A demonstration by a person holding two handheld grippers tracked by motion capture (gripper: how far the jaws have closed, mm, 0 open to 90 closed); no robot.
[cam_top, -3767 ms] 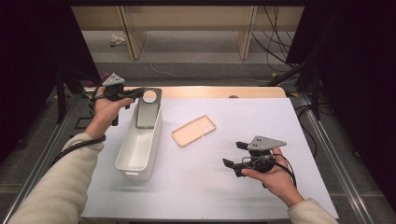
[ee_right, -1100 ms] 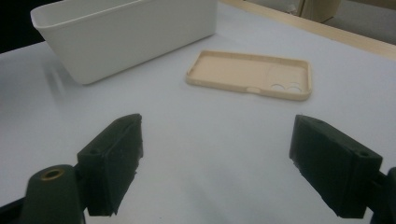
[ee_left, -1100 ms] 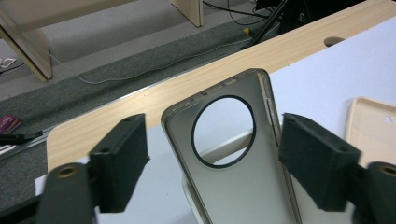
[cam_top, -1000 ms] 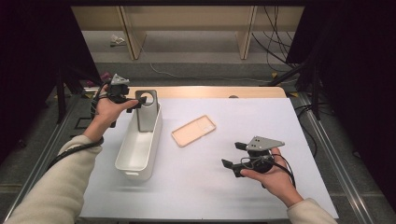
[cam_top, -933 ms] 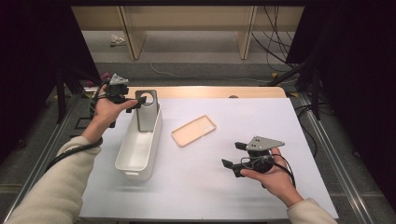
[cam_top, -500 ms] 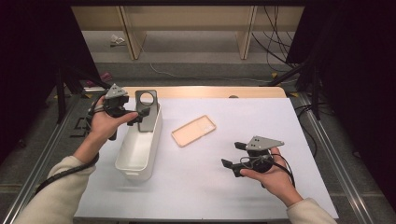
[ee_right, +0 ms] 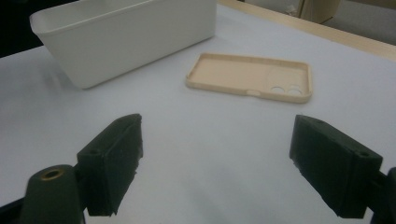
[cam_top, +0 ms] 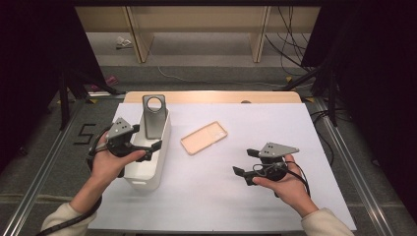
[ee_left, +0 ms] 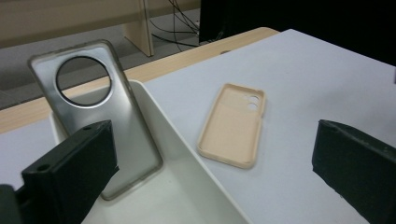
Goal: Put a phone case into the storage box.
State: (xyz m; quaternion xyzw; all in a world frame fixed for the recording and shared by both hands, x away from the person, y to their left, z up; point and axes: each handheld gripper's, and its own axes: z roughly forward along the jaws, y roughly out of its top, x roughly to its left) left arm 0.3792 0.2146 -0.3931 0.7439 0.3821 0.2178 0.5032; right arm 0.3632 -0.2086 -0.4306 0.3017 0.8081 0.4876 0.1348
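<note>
A grey phone case (cam_top: 154,118) with a round camera hole leans upright against the far end wall of a white bin (cam_top: 147,179). My left gripper (cam_top: 146,137) hovers over the bin's left rim, a little nearer than the case. Its jaws have just been opening and stand open with nothing between them. In the left gripper view the grey case (ee_left: 93,116) stands ahead of the open left gripper (ee_left: 210,172). A beige phone case (cam_top: 203,137) lies hollow side up at mid table. My right gripper (cam_top: 244,162) rests open at the right, pointing toward the beige case (ee_right: 250,77).
The white tabletop (cam_top: 295,123) has a wooden strip along its far edge. The bin (ee_right: 126,42) stands lengthwise on the left side. Shelving legs and cables stand on the floor beyond the table.
The left gripper let go of the grey case, left it leaning in the bin and drew back toward the near side. The right hand has not moved.
</note>
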